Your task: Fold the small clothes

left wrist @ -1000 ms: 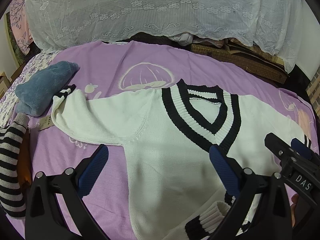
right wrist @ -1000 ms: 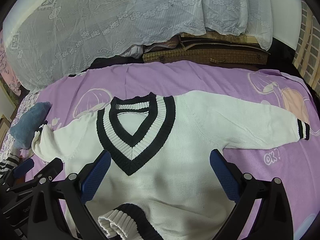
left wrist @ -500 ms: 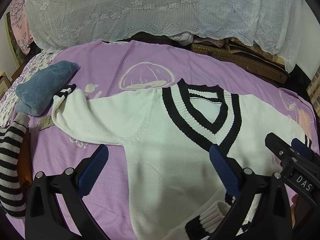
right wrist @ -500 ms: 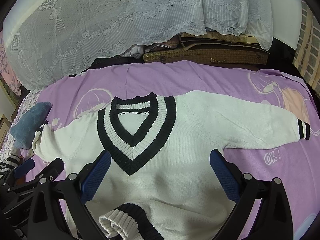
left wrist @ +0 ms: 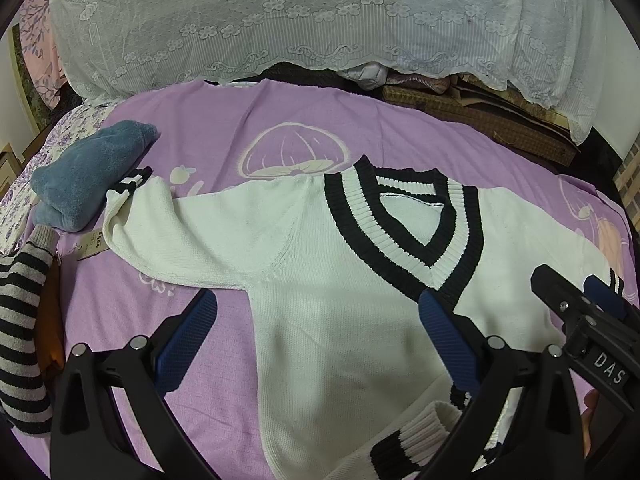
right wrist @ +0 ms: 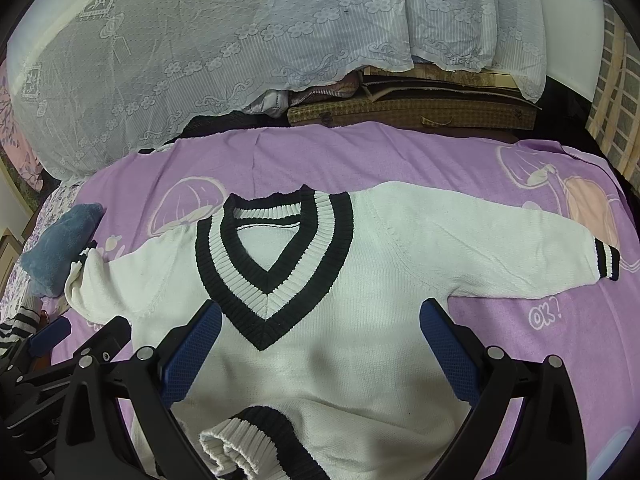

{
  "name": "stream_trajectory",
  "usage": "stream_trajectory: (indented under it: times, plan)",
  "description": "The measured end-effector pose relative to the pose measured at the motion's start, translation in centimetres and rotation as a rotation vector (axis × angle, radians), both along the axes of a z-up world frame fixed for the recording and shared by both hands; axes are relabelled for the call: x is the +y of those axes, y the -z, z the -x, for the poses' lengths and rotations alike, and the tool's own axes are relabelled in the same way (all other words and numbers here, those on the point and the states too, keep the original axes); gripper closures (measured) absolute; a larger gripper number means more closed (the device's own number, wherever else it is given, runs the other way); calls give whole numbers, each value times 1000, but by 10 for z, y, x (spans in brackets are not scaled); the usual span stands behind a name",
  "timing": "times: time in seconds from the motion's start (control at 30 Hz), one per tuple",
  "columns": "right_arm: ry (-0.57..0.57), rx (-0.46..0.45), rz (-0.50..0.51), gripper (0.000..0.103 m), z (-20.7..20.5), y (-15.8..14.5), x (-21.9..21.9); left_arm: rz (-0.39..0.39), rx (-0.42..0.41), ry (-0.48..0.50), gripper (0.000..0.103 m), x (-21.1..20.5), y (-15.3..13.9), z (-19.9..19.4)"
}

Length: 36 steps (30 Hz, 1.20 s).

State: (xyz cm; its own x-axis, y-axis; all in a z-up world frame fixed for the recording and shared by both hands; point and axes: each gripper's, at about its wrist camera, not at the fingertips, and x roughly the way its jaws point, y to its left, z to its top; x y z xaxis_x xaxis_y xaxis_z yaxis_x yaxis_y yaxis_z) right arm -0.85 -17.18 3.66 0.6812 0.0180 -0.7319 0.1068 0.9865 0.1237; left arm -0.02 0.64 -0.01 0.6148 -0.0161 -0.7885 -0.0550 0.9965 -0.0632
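Purple bedspread (right wrist: 400,152) holds one white sweater (right wrist: 360,320), two grippers' jaws spread.

Both wrist views overlook, seemingly closely, one sweater (left wrist: 340,312).

Sweater (right wrist: 360,340) hem cut off by bottom edge, part hidden behind tongs arms. Left sleeve cuff (left wrist: 130,180) tucked against blue garment (left wrist: 84,176). Paper tag (left wrist: 94,244) print too small to read.
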Motion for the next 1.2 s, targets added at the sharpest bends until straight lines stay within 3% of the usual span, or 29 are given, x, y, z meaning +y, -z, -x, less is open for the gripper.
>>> stream_trajectory:
  times: [0.1,0.23,0.7,0.77,0.87,1.13,1.2]
  plan:
    - [1,0,1,3,0,0,0,1,3,-2,5,1,1,-1]
    - [4,0,-1,3,0,-1,1,39,64,-5,5,0,4,-3]
    - [61,-48,-93,3,-10,17,-32,53,87,-59,5,15,34,-26]
    - [79,-54,-136,3,-13,25,-47,34,68,-85,5,20,43,-32]
    - [116,-50,-233,3,-19,40,-75,-29,111,-134,5,31,61,-43]
    - [311,-22,-459,3,-6,80,-170,41,208,-237,5,73,112,-72]
    - [352,-13,-494,3,-1,89,-192,100,217,-249,4,84,119,-78]
